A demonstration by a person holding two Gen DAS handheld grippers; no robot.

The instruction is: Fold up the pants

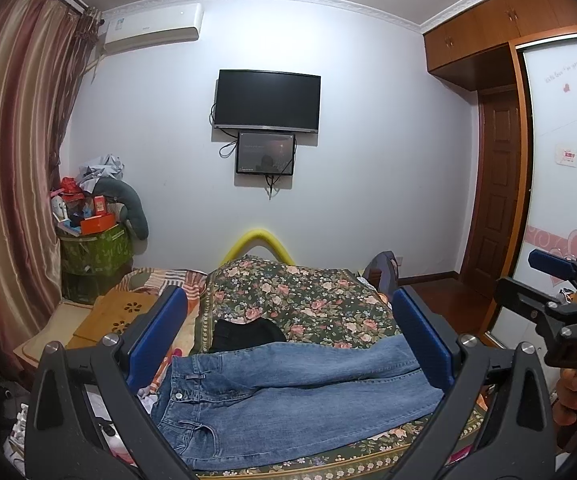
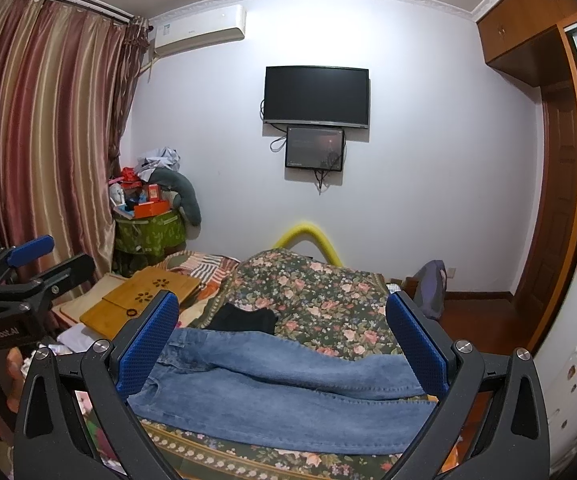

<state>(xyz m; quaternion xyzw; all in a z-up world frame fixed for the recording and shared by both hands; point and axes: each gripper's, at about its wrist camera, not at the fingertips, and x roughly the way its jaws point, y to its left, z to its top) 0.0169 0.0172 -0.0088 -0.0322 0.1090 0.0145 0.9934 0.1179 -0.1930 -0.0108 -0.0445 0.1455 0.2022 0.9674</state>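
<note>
1. A pair of blue denim jeans (image 1: 288, 392) is seen laid flat across the bed covered by a dark floral quilt (image 1: 312, 300), with the waistband toward the left and the 2 legs stretched to the right.
2. The left tool (image 1: 288, 344) is held above the jeans with its blue-padded fingers (image 1: 156, 336) spread wide; nothing is gripped.
3. The right tool (image 2: 284, 344) is likewise released, its blue pads (image 2: 416, 344) parted over the legs, and no cloth is touched.
4. A small black garment (image 1: 248, 334) is seen lying on the quilt just behind the jeans, and a bamboo lap tray (image 2: 140, 300) rests farther left.
5. The denim is judged fairly heavy and limp, yet stiffer at seams and waistband, so slipping is thought unlikely.
6. A hold is best taken at the waistband edge near the button (image 1: 176, 395) with the left tool and at the leg hems with the right.
7. The folding is judged not yet begun.
</note>
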